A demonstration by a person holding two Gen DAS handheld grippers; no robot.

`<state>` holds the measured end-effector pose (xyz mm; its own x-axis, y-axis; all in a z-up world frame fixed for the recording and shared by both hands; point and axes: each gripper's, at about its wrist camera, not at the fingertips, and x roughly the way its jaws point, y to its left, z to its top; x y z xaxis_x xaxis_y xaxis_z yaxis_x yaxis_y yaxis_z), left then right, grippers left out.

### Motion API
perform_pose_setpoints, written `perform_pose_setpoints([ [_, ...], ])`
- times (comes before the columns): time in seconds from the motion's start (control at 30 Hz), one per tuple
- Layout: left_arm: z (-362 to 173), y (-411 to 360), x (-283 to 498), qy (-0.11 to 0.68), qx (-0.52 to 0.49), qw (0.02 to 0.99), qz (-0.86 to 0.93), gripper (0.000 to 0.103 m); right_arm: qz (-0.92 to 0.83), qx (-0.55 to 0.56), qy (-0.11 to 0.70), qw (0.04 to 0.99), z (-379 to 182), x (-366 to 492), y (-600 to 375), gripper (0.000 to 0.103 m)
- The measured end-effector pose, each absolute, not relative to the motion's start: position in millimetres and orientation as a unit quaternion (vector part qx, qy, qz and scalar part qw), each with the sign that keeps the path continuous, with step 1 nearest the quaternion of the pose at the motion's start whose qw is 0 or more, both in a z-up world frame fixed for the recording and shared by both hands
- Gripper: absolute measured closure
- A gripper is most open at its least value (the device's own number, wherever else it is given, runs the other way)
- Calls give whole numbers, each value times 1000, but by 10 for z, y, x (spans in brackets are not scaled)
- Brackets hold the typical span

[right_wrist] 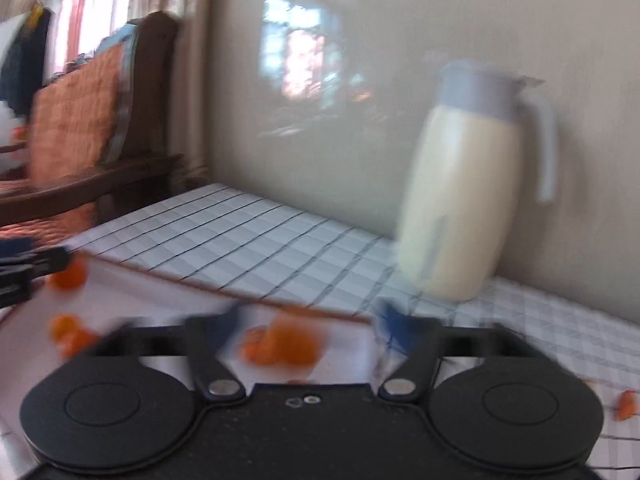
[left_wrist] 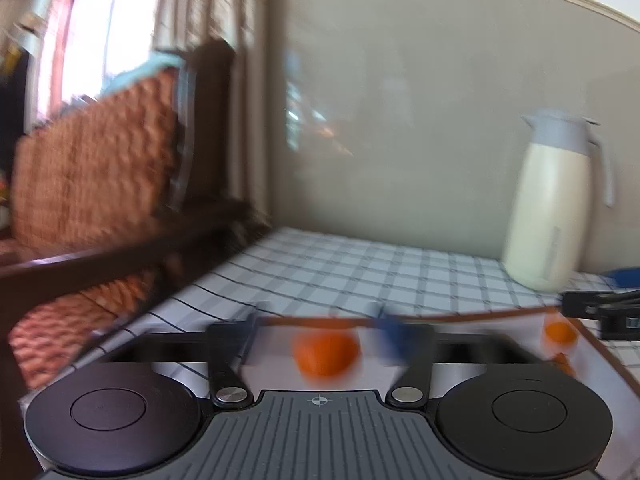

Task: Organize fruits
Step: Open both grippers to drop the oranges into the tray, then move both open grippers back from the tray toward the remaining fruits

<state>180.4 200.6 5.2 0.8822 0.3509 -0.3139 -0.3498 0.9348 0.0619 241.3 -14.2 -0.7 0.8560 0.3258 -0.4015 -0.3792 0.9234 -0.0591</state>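
Observation:
In the left wrist view my left gripper (left_wrist: pixel 322 322) stands open, its blue-tipped fingers wide apart over a white tray with a brown rim (left_wrist: pixel 480 314). A blurred orange fruit (left_wrist: pixel 326 354) lies on the tray in line with the gap, and neither pad touches it. A second orange (left_wrist: pixel 560 332) sits near the tray's right corner. In the right wrist view my right gripper (right_wrist: pixel 312 320) is also open above the same tray (right_wrist: pixel 200 284). An orange fruit (right_wrist: pixel 284 344) shows between its fingers, untouched. Two more oranges (right_wrist: pixel 68 276) (right_wrist: pixel 70 334) lie at the left.
A cream jug with a grey lid (right_wrist: pixel 464 200) stands at the back of the checked tablecloth (right_wrist: pixel 248 236), against the wall. A dark wooden chair with a woven cushion (left_wrist: pixel 92 168) is beside the table on the left. A small orange piece (right_wrist: pixel 626 406) lies off the tray.

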Motion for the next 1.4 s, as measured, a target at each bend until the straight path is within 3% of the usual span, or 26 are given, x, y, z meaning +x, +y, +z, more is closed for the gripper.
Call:
perform_pose_setpoints([
  [1.4,221,1500,1417,146,13,977,157,0,179,-35,200,963,196,2061,-645,6],
])
